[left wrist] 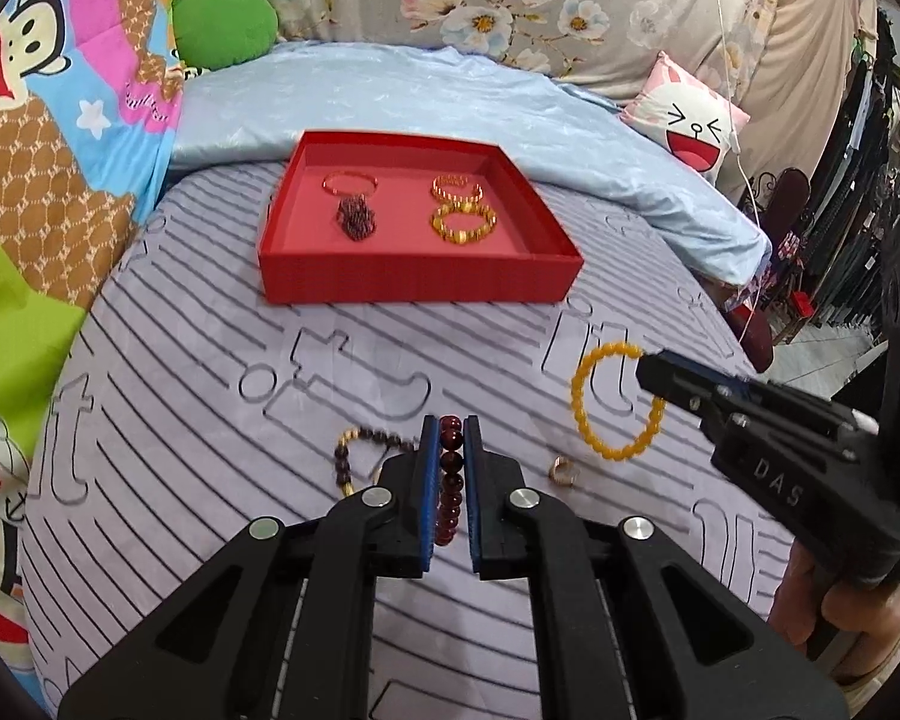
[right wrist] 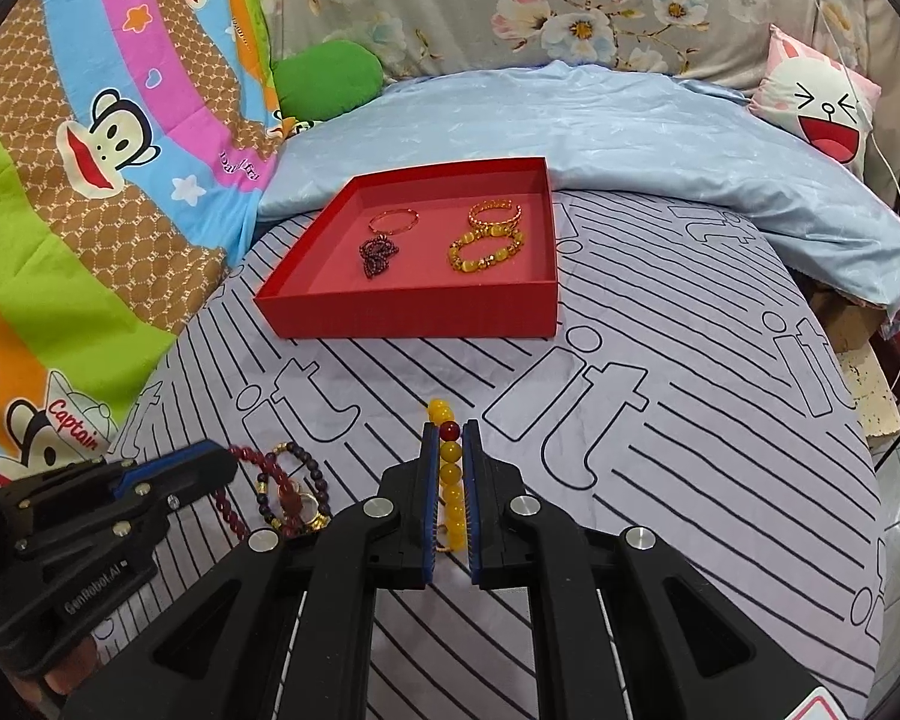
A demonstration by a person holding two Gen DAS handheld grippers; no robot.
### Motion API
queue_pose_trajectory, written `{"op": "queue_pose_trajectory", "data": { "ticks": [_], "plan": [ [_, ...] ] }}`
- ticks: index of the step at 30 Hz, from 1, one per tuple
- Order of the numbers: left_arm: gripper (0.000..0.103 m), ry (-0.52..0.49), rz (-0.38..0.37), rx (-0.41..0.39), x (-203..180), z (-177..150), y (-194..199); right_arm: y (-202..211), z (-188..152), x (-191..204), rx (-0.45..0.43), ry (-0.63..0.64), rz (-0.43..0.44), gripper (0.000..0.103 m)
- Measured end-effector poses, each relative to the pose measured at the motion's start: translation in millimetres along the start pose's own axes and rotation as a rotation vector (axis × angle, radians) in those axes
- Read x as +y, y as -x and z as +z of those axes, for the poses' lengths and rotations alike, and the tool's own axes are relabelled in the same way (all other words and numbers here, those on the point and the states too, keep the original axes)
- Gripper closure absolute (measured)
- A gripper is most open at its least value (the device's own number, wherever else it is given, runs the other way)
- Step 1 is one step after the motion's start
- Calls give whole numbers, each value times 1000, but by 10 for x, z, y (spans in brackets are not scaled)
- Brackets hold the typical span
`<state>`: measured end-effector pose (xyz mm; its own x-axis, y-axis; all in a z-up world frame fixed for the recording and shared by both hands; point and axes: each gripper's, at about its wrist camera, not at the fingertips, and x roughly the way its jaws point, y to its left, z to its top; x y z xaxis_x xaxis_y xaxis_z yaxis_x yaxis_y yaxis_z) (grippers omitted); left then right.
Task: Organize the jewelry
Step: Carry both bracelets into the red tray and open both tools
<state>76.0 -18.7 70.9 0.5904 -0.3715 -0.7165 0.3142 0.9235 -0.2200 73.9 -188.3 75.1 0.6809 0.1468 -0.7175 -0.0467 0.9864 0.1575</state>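
On the left side of the right wrist view, the left gripper (right wrist: pixel 225 468) enters from the lower left, its jaws pressed together on a dark red bead bracelet (right wrist: pixel 252 468) that hangs from the tips. Just to the right of it, a brown and gold bead bracelet (right wrist: pixel 306 483) lies on the striped grey bedsheet (right wrist: pixel 690 450), partly under the red one in this view. At the lower centre, the right gripper (right wrist: pixel 450 438) pinches a yellow bead bracelet (right wrist: pixel 450 474) between its blue pads, with one red bead near the tips. Above the centre, the red tray (right wrist: pixel 408 312) sits on the sheet, touching the light blue blanket (right wrist: pixel 630 120) behind it. Inside are four pieces: a thin gold bangle (right wrist: pixel 395 219) and a dark purple bead string (right wrist: pixel 378 252) on the left, a gold chain bracelet (right wrist: pixel 494 213) and an amber bead bracelet (right wrist: pixel 486 249) on the right.

From the left wrist view, the dark red beads (left wrist: pixel 450 480) stand in a line between the closed pads of the left gripper (left wrist: pixel 450 426). To the right, a small gold ring (left wrist: pixel 561 471) lies on the sheet. Further right, the yellow bracelet (left wrist: pixel 615 399) hangs as an open loop from the right gripper (left wrist: pixel 651 363), which a hand (left wrist: pixel 852 630) holds at the lower right edge.
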Motion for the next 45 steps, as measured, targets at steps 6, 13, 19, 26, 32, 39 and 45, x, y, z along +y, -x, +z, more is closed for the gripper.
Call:
{"op": "queue_pose_trajectory", "data": {
  "ticks": [6, 13, 19, 26, 32, 39, 45],
  "plan": [
    [95, -20, -22, -63, -19, 449, -11, -49, 364, -39, -40, 2, 11, 96],
    [95, -17, -79, -122, 26, 1107, -184, -300, 958, -30, -93, 23, -6, 96],
    [95, 33, -134, -114, 169, 1458, -570, -672, 1271, -6, -83, -3, 23, 96],
    [95, 122, -122, 7, 529, 1392, -1233, -1276, 1231, -51, 32, -65, 81, 96],
    [95, 87, -15, 41, 668, 1229, -1422, -1535, 1072, -178, 95, -76, 33, 96],
    [95, 5, 137, 41, 684, 1144, -1468, -1558, 1007, -246, 96, -55, -28, 96],
    [95, -35, 195, 49, 680, 1100, -1532, -1563, 983, -216, 91, -22, -60, 95]
  ]
}}
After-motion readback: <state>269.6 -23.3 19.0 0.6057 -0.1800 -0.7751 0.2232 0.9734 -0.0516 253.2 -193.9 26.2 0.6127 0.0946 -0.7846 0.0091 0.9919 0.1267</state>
